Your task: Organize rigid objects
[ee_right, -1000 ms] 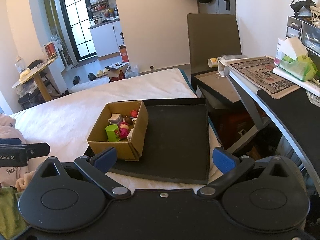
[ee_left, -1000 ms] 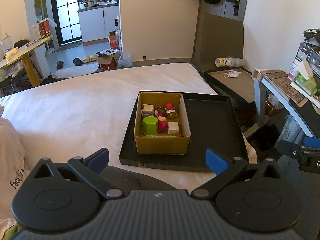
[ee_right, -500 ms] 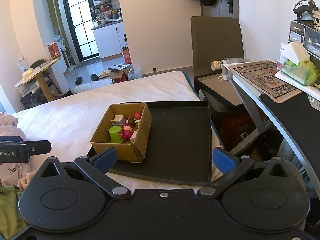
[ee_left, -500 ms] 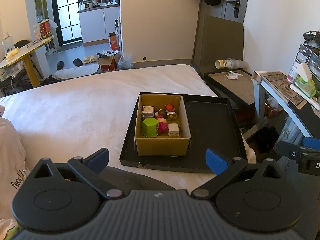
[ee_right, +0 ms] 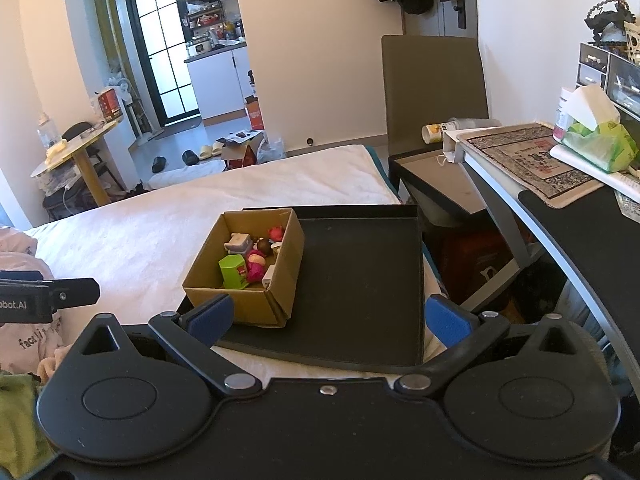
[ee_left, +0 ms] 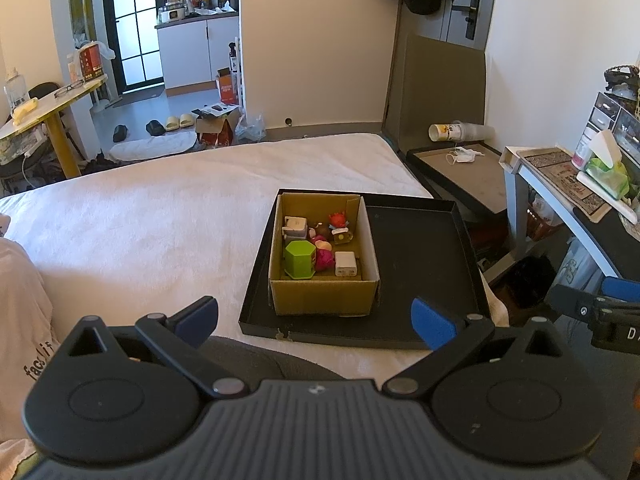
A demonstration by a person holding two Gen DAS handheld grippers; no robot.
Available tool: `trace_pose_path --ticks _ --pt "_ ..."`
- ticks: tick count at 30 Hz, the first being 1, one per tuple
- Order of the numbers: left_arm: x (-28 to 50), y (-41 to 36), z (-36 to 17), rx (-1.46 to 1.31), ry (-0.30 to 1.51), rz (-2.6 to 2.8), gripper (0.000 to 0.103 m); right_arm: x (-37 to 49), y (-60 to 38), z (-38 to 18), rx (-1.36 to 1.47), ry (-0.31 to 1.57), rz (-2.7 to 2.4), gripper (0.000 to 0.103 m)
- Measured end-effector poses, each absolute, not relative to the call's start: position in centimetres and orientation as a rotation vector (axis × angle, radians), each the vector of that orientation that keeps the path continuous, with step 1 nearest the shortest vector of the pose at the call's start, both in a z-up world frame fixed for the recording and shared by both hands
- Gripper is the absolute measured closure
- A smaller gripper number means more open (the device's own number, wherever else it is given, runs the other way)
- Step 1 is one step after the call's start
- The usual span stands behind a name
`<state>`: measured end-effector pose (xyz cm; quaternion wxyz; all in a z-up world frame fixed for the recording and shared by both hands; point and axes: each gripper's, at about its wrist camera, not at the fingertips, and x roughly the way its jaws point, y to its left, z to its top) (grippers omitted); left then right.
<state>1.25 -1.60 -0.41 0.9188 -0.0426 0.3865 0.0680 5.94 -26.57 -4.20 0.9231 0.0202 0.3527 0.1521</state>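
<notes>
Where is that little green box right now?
The green box sits inside the cardboard box, at its near-left corner beside a pink toy; the cardboard box fills the left part of the black tray.

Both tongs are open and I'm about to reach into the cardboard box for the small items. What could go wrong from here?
The items are packed tight: the green box touches the pink toy, so closing on one may drag its neighbour.

The cardboard box sits loose on the black tray, which lies on a soft bed; a nudge could slide or tip it.
</notes>
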Motion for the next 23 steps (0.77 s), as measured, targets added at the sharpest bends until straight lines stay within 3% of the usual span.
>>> trace_pose_path --ticks 23 --pt "1.45 -1.54 -0.99 -0.097 0.799 0.11 0.001 5.93 -26.38 -4.55 0.031 0.723 0.312 0.0"
